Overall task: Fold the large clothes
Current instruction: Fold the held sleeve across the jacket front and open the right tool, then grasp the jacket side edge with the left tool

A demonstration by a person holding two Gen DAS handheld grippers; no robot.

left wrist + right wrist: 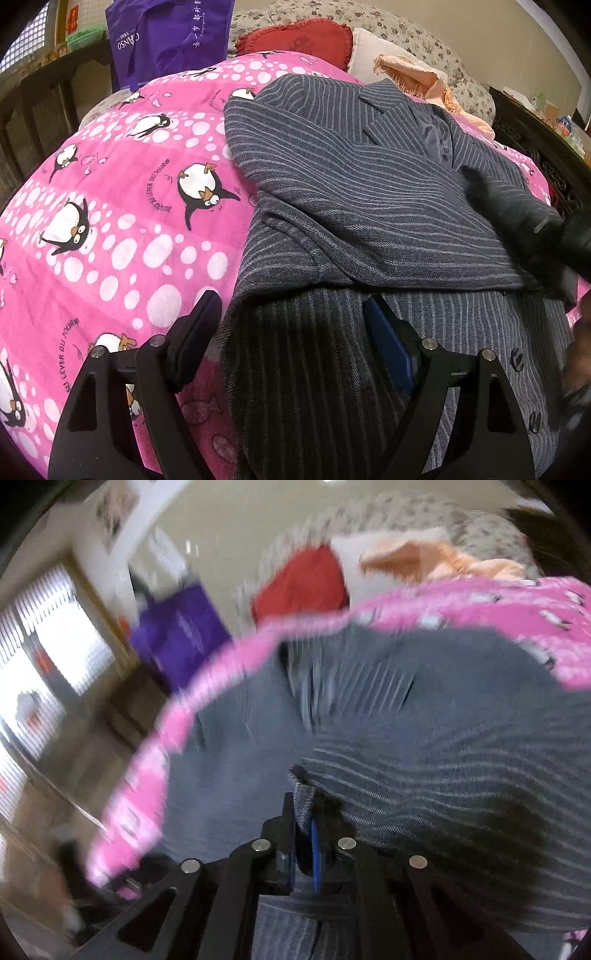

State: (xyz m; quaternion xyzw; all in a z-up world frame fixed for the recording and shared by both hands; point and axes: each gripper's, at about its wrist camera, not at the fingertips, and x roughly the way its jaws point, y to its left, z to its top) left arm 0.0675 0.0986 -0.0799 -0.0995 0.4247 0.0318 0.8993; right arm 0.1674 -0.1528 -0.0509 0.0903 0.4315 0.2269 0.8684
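Note:
A grey pinstriped jacket [351,192] lies on a pink penguin-print quilt [110,221], collar toward the pillows, with one side folded across its front. My left gripper [293,332] hovers open over the jacket's near left edge, one finger above the quilt and the other above the cloth. In the left wrist view my right gripper [517,221] is a dark blur over the jacket's right side. The right wrist view is motion-blurred. There my right gripper [306,812] is shut on a pinched fold of the jacket [424,775], and the cloth trails to the right.
A red cushion [299,38], a white pillow [373,51] and an orange towel [417,77] lie at the head of the bed. A purple bag [170,33] hangs at the back left. Dark carved furniture [539,155] runs along the right.

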